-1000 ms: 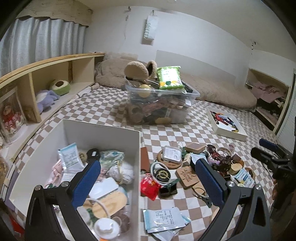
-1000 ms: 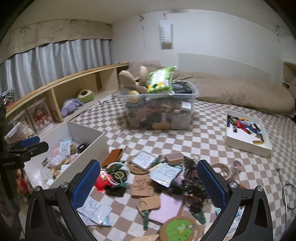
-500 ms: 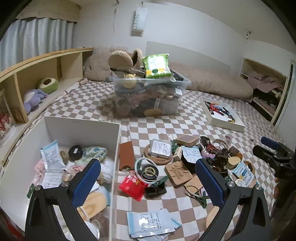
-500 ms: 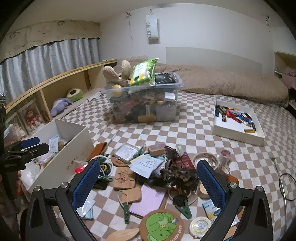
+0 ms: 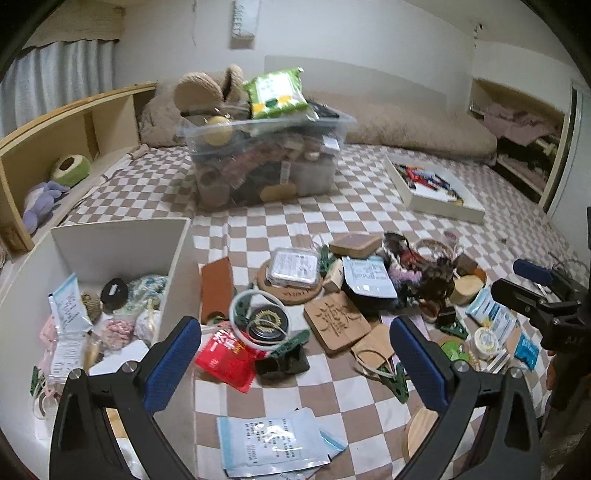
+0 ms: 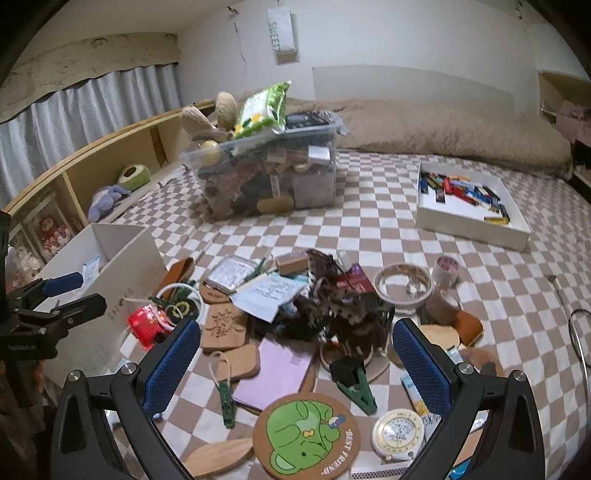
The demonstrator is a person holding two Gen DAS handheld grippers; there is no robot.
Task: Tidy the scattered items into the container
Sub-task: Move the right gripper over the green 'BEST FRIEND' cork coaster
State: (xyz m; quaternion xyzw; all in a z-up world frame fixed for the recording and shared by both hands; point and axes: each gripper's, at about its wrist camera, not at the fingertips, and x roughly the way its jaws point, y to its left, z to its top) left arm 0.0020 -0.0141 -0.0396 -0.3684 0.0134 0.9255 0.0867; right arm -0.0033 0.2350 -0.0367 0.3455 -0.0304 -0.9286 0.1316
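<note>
Hovering over the mess, both my jaws are wide open and empty. I should drop my left gripper [image 5: 295, 365] straight onto the red packet [image 5: 229, 353], then carry it left into the white box [image 5: 118, 240].

White walls [image 6: 406, 33], small "SWEET" sign [image 6: 282, 31] hung up high. Grey curtain [image 6: 74, 114] ran along left, under pelmet. Low wooden shelf unit [image 5: 74, 122] sat below it. Brown-white checkered cover [image 6: 369, 206] spread everywhere, fluffy beige blanket [image 6: 443, 129] bunched at far wall. Dim indoor light.
</note>
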